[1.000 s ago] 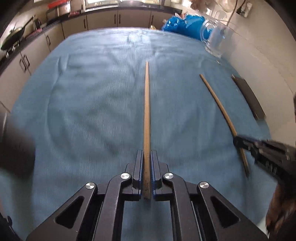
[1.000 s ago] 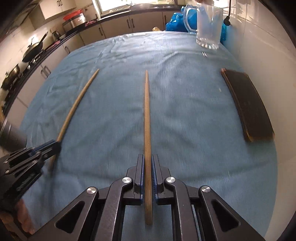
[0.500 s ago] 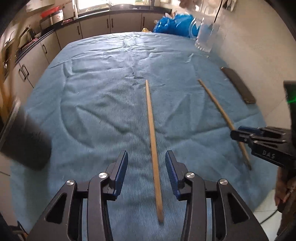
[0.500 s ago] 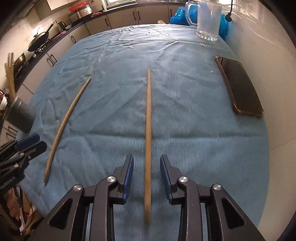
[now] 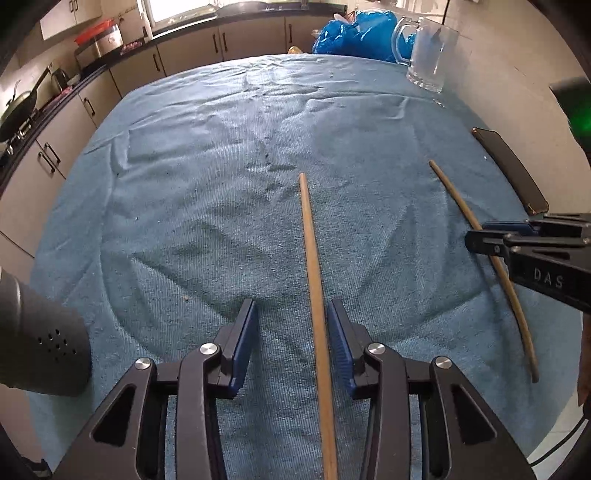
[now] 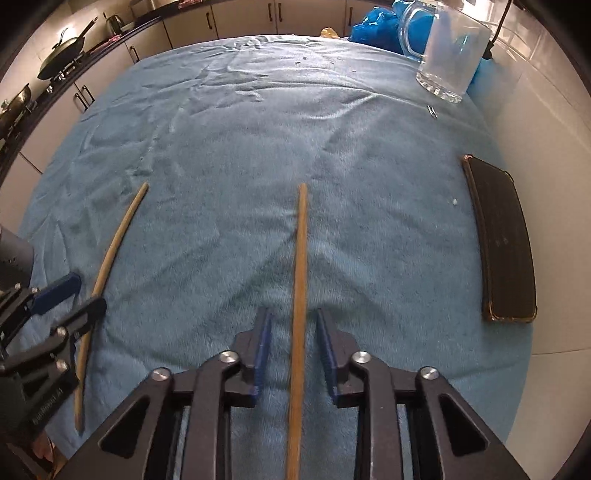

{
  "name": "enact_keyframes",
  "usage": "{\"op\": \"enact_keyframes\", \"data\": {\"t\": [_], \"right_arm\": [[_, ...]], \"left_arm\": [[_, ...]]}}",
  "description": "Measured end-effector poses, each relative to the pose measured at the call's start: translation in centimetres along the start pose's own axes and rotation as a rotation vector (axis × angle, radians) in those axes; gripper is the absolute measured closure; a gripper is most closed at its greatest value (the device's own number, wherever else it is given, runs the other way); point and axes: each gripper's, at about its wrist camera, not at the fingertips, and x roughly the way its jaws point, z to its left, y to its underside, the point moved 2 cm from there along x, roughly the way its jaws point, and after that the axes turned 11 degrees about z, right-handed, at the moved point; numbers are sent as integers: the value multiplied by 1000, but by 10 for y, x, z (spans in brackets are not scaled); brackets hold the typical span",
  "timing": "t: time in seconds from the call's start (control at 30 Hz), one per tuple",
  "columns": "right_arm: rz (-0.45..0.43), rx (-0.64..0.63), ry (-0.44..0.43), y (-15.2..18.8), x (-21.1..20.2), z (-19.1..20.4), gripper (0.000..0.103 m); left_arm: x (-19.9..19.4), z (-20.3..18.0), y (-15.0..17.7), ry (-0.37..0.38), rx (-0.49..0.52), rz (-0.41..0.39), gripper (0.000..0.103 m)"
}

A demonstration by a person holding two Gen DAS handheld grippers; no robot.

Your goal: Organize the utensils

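**Left wrist view: both tongs spread, two chopsticks flat on the blue cloth**

Left wrist view first, left to right. A dark perforated cylinder [image 5: 40,339] sits at the left edge of the surface. The left tongs [image 5: 291,339] are spread wide, blue pads apart, and grip nothing. Between the pads, touching neither, lies the left chopstick [image 5: 314,280], flat on the blue cloth [image 5: 184,192] and pointing toward the far edge. Further right lies the right chopstick [image 5: 491,258], angled slightly, near the right edge. The right tongs [image 5: 480,236] reach in from the right over its middle. A dark flat case [image 5: 509,170] lies along the right edge, and a glass mug [image 5: 428,55] stands upright at the far right corner beside a blue plastic bag [image 5: 354,35].

In the right wrist view, the left tongs [image 6: 85,291] show at the left edge with fingers parted, the left chopstick [image 6: 110,262] running beneath them. The right tongs [image 6: 293,350] are likewise spread, and the right chopstick [image 6: 299,295] lies loose between the pads, touching neither. The dark flat case [image 6: 502,240] rests by the right edge; the glass mug [image 6: 450,51] stands at the far right corner.
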Motion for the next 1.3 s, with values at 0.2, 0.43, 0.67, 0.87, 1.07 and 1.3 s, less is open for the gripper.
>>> {"op": "enact_keyframes", "data": {"t": [0.2, 0.43, 0.67, 0.87, 1.07, 1.3], "right_arm": [[-50, -9, 17, 15, -3, 8, 95], [-159, 13, -47, 34, -25, 12, 95], [-265, -14, -38, 58, -56, 32, 95], [-328, -37, -49, 64, -76, 43, 95], [-383, -50, -51, 72, -93, 57, 95], [-425, -76, -59, 79, -108, 75, 95]], "left_arm": [[-7, 8, 8, 36, -2, -16, 95], [-39, 17, 33, 85, -69, -89, 96], [-75, 19, 56, 42, -66, -199, 96], [-101, 23, 71, -14, -69, -290, 96], [-122, 26, 82, -46, -77, -355, 96], [-137, 34, 93, -64, -92, -403, 96]]}}
